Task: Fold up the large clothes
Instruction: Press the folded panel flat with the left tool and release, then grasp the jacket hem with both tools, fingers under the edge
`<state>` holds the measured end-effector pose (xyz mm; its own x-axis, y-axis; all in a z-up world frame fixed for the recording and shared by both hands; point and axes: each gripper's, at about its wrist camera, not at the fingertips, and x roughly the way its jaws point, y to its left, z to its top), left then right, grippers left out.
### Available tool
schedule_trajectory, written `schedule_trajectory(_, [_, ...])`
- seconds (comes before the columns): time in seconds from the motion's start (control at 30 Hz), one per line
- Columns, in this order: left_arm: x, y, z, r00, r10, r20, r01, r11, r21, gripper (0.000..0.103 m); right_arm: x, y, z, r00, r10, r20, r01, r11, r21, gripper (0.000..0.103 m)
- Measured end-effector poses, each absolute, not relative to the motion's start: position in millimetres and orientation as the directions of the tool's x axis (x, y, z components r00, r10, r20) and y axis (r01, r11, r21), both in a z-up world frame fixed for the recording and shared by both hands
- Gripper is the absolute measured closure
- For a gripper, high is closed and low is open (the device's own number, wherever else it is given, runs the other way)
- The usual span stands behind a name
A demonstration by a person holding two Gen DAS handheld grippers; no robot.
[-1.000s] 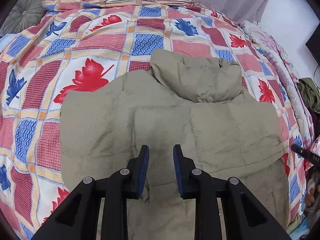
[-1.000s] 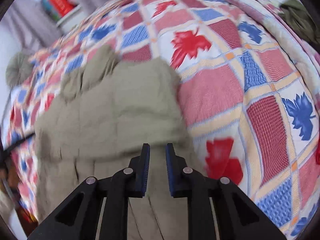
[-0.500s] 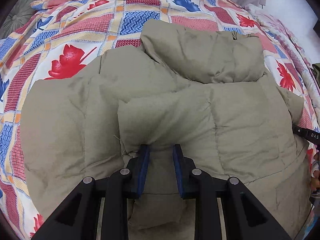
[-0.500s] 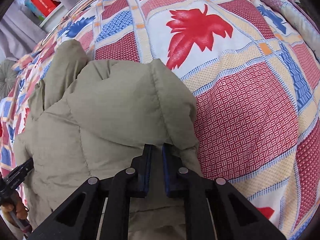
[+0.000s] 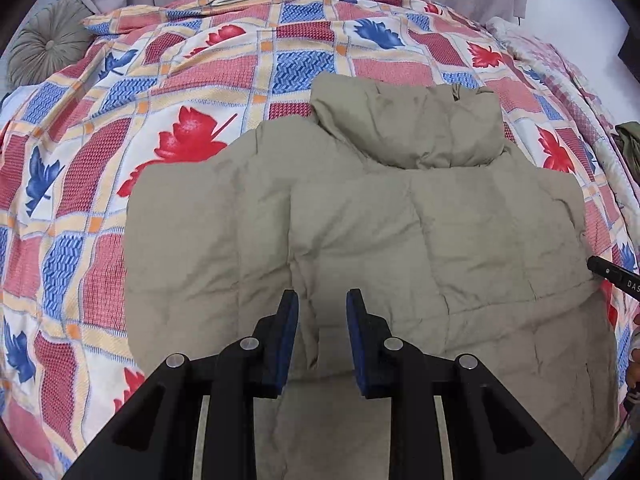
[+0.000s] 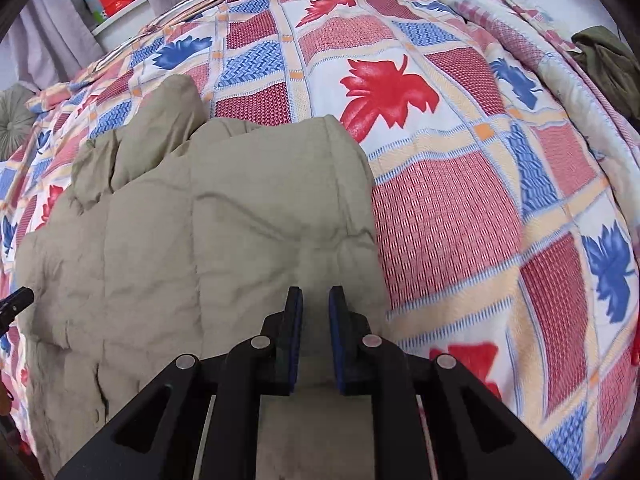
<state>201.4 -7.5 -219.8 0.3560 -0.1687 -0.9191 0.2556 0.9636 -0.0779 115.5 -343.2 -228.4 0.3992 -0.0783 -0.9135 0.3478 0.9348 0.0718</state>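
The beige padded jacket (image 5: 360, 240) lies flat on the bed's patterned quilt (image 5: 100, 200), filling the middle and lower part of the left wrist frame, its hood (image 5: 412, 124) toward the top. The left tongs (image 5: 322, 304) are spread above the cloth, holding nothing. In the right wrist frame the right tongs (image 6: 314, 300) stand a little apart over the jacket's (image 6: 200, 248) right edge, gripping nothing.
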Motion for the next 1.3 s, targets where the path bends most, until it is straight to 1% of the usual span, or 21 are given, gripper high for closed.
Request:
schedule_trajectory(0.13, [181, 8, -220, 0.327, -0.154, -0.932, 0.224, 0.971, -0.082, 0.076, 95, -334, -225, 0.364, -0.044, -0.931, 0.354, 0.931, 0.094, 0.088])
schedule_trajectory(0.27, [158, 19, -217, 0.304, -0.133, -0.943, 0.199, 0.977, -0.074, 0.076, 68, -329, -223, 0.326, 0.024, -0.945, 0.388, 0.908, 0.158, 0.088])
schedule_trajectory(0.37, [141, 26, -214, 0.283, -0.147, -0.948, 0.205, 0.975, -0.091, 0.076, 48, -325, -223, 0.302, 0.068, -0.951, 0.421, 0.885, 0.197, 0.088])
schedule_trajectory(0.47, [127, 28, -211, 0.261, -0.148, -0.954, 0.219, 0.971, -0.091, 0.076, 28, -316, -223, 0.276, 0.089, -0.957, 0.435, 0.876, 0.207, 0.087])
schedule_trajectory(0.5, [122, 29, -210, 0.255, -0.148, -0.956, 0.217, 0.972, -0.093, 0.073, 23, -312, -223, 0.266, 0.093, -0.959, 0.436, 0.876, 0.206, 0.086])
schedule_trajectory(0.53, [117, 30, -209, 0.244, -0.147, -0.959, 0.214, 0.972, -0.094, 0.039, 17, -308, -224, 0.255, 0.1, -0.962, 0.44, 0.874, 0.207, 0.086])
schedule_trajectory(0.57, [112, 32, -206, 0.236, -0.139, -0.962, 0.206, 0.974, -0.091, 0.0, 12, -305, -224, 0.248, 0.107, -0.963, 0.444, 0.871, 0.211, 0.086])
schedule_trajectory(0.63, [98, 35, -193, 0.276, -0.139, -0.951, 0.2, 0.976, -0.084, 0.0, 2, -299, -222, 0.238, 0.126, -0.963, 0.456, 0.861, 0.225, 0.086])
schedule_trajectory(0.87, [70, 43, -184, 0.205, -0.105, -0.973, 0.187, 0.98, -0.067, 0.0, -22, -285, -206, 0.22, 0.167, -0.961, 0.48, 0.839, 0.255, 0.083])
schedule_trajectory(0.93, [64, 44, -181, 0.198, -0.087, -0.976, 0.197, 0.979, -0.047, 0.0, -29, -281, -201, 0.216, 0.186, -0.959, 0.486, 0.831, 0.271, 0.076])
schedule_trajectory(1.0, [57, 45, -179, 0.184, -0.068, -0.981, 0.211, 0.977, -0.028, 0.0, -36, -278, -195, 0.22, 0.2, -0.955, 0.485, 0.826, 0.285, 0.051])
schedule_trajectory(1.07, [50, 49, -175, 0.168, -0.07, -0.983, 0.213, 0.976, -0.033, 0.0, -44, -275, -188, 0.23, 0.213, -0.95, 0.484, 0.822, 0.302, 0.039])
schedule_trajectory(1.13, [45, 52, -173, 0.153, -0.066, -0.986, 0.216, 0.976, -0.032, 0.0, -51, -273, -184, 0.23, 0.23, -0.946, 0.493, 0.811, 0.317, 0.038])
schedule_trajectory(1.17, [43, 54, -172, 0.149, -0.053, -0.987, 0.212, 0.977, -0.02, 0.0, -55, -273, -183, 0.228, 0.237, -0.944, 0.499, 0.805, 0.322, 0.035])
schedule_trajectory(1.2, [41, 56, -172, 0.149, -0.035, -0.988, 0.205, 0.979, -0.004, 0.0, -59, -273, -182, 0.224, 0.245, -0.943, 0.509, 0.796, 0.327, 0.025])
schedule_trajectory(1.23, [39, 58, -171, 0.154, -0.014, -0.988, 0.198, 0.98, 0.017, 0.0, -63, -273, -182, 0.227, 0.252, -0.941, 0.518, 0.787, 0.336, 0.022])
schedule_trajectory(1.3, [35, 62, -172, 0.162, 0.017, -0.987, 0.197, 0.979, 0.049, 0.0, -70, -274, -181, 0.232, 0.269, -0.935, 0.535, 0.768, 0.353, 0.021])
